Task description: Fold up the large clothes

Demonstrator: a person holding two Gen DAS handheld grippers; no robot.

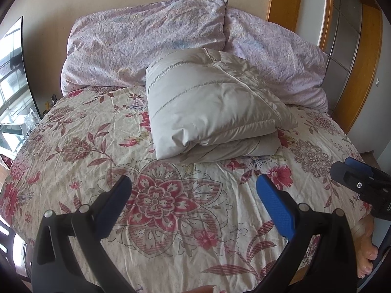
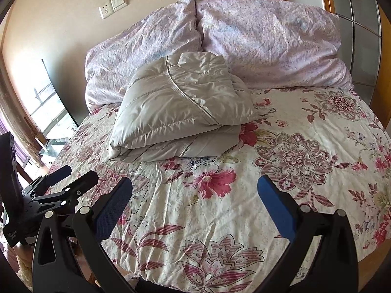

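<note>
The padded jacket (image 1: 210,107), a pale grey quilted garment, lies folded into a thick bundle near the head of the bed, its far edge resting against the lilac pillows (image 1: 146,44), as we look along both tools from the foot of the mattress. At far left, beyond the bed's edge, a window (image 1: 12,73) lets in daylight. Moving right, our left gripper (image 1: 194,195) hangs above the floral bedspread (image 1: 171,210) with its blue-padded fingers spread wide and nothing between them, well apart from the jacket. The bundle sits a little left of centre in the right wrist view (image 2: 180,112), layers stacked and a seam running diagonally over the top. Further right, our right gripper (image 2: 195,195) is likewise spread wide and empty over the flowered cover. A wooden door frame (image 1: 366,48) closes the scene at right. We judge the folding essentially complete: the garment looks compact and neither tool touches it. If anything remains, it would be a tidy-up, reaching forward with both tools to press or square the loose upper flap, taking care that the slippery, puffy fabric does not spring open.
</note>
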